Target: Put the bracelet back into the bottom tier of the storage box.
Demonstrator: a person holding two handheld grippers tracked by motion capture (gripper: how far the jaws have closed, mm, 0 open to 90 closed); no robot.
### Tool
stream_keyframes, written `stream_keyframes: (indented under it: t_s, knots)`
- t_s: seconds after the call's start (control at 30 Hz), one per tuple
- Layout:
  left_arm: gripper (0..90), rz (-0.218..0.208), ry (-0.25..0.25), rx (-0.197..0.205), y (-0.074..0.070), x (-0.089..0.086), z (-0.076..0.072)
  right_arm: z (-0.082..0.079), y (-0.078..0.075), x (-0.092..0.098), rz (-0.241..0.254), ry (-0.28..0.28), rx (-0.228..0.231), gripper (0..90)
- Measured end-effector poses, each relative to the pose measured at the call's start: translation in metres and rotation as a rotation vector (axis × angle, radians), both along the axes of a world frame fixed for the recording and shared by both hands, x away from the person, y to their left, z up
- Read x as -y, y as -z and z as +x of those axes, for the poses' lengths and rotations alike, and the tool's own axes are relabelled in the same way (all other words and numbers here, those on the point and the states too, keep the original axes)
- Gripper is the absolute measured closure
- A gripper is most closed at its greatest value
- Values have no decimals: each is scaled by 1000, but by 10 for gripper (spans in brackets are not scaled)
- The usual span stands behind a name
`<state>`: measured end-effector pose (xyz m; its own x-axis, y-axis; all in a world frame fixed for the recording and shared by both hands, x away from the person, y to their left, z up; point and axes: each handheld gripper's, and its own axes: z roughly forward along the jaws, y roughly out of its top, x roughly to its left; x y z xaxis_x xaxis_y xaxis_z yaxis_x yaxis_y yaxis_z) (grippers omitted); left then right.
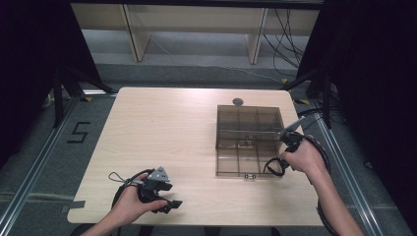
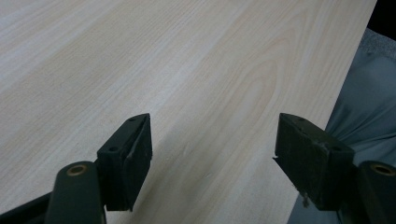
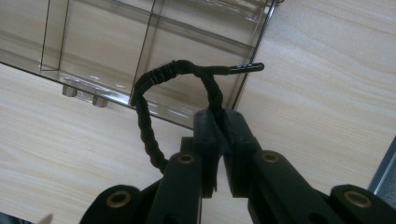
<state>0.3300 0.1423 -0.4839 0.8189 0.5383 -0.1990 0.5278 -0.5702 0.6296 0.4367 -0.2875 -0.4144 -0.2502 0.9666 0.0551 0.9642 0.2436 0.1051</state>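
A black braided cord (image 3: 148,93) with a hard tip loops in front of my right gripper (image 3: 223,116), whose jaws are shut on it near that tip. The cord hangs over the near right corner of a smoky clear compartment box (image 3: 116,42). From above, the right gripper (image 1: 291,141) sits at the box's (image 1: 248,118) right edge, and the cord's loop (image 1: 273,167) lies by its front right corner. My left gripper (image 1: 171,197) rests on the wooden table (image 1: 162,128) near the front left. Its jaws stand wide apart over bare wood in the left gripper view (image 2: 212,140).
A small round grey object (image 1: 238,102) lies just behind the box. The box has several open compartments and a latch at its front edge (image 1: 250,175). Grey cloth (image 2: 369,93) shows past the table's near edge. Dark curtains flank the table.
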Motion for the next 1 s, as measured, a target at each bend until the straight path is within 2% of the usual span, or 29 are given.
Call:
stream_keyframes:
  t_s: [0.1,0.2,0.23,0.37,0.4,0.43,0.47,0.63,0.67,0.73,0.77,0.8,0.87,0.9,1.0]
  knots:
    - [274,0,0,0,0,0,0,1,-1,0,2,0,-27,851]
    - [275,0,0,0,0,0,0,1,2,0,-4,20,-6,851]
    - [275,0,0,0,0,0,0,1,2,1,-4,10,1,851]
    - [274,-3,-5,-1,0,0,0,2,3,1,-9,10,-2,851]
    - [275,-3,0,2,0,0,0,3,2,1,-13,14,-29,851]
    - [275,-3,0,2,0,0,0,4,2,1,-13,5,-31,851]
    - [275,-3,0,2,0,0,0,3,3,1,-4,9,-11,851]
    - [274,-4,0,-1,0,0,0,6,5,0,-8,8,-14,851]
    - [275,0,4,2,0,0,0,7,4,0,-12,2,-36,851]
    - [275,-2,2,2,0,0,0,8,5,-1,-11,6,-41,851]
    - [275,-4,0,2,0,0,0,7,7,-2,-9,9,-19,851]
    - [275,-4,0,2,0,0,0,8,6,-1,-13,-5,-42,851]
    - [274,0,6,2,0,0,0,9,6,-2,-14,-5,-41,851]
    - [275,-2,4,1,0,0,0,9,8,-3,-18,4,-20,851]
    - [275,-5,0,-2,0,0,0,10,9,-3,-18,-6,-19,851]
